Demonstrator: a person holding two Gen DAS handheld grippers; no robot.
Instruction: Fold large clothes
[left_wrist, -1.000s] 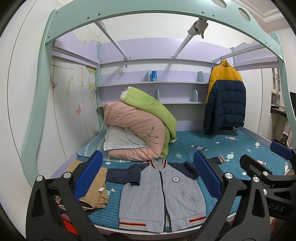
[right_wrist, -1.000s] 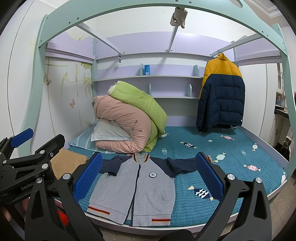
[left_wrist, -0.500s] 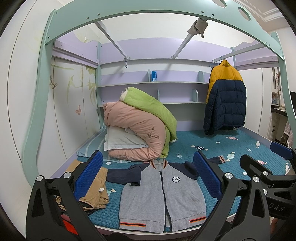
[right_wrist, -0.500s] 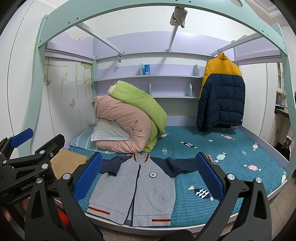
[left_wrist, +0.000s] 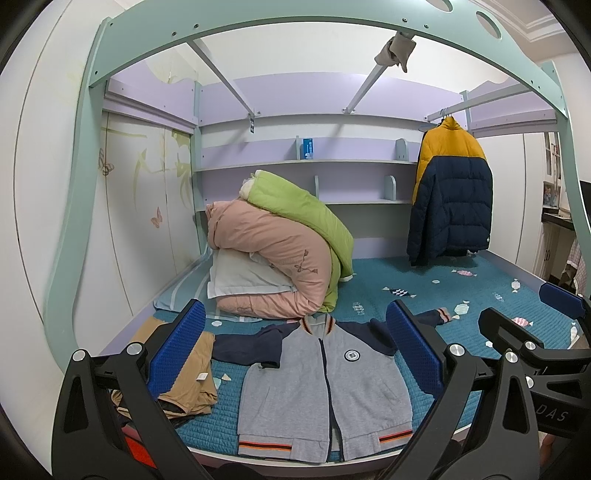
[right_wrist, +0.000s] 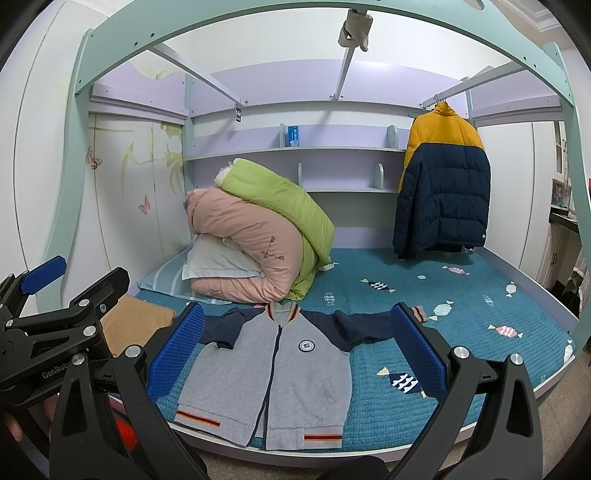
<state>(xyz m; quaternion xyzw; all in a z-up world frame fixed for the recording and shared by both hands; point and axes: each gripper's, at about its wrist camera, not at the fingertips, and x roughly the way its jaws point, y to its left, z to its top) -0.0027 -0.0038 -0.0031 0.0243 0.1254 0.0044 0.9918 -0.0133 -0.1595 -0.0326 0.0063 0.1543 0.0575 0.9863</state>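
A grey zip jacket (left_wrist: 325, 391) (right_wrist: 273, 380) with navy sleeves lies flat, front up, at the near edge of the teal bed cover (left_wrist: 413, 291) (right_wrist: 424, 295), its hem toward me. My left gripper (left_wrist: 295, 350) hangs open in front of the bed, holding nothing. My right gripper (right_wrist: 299, 347) is open too, level with the jacket and apart from it. The right gripper's side (left_wrist: 535, 332) shows at the right of the left wrist view, and the left gripper's side (right_wrist: 55, 314) shows at the left of the right wrist view.
A folded tan garment (left_wrist: 184, 373) (right_wrist: 136, 325) lies left of the jacket. Rolled pink and green quilts (left_wrist: 280, 254) with a pillow fill the back left. A yellow and navy puffer coat (left_wrist: 450, 195) hangs at the back right. A mint bed frame (left_wrist: 295, 26) arches overhead.
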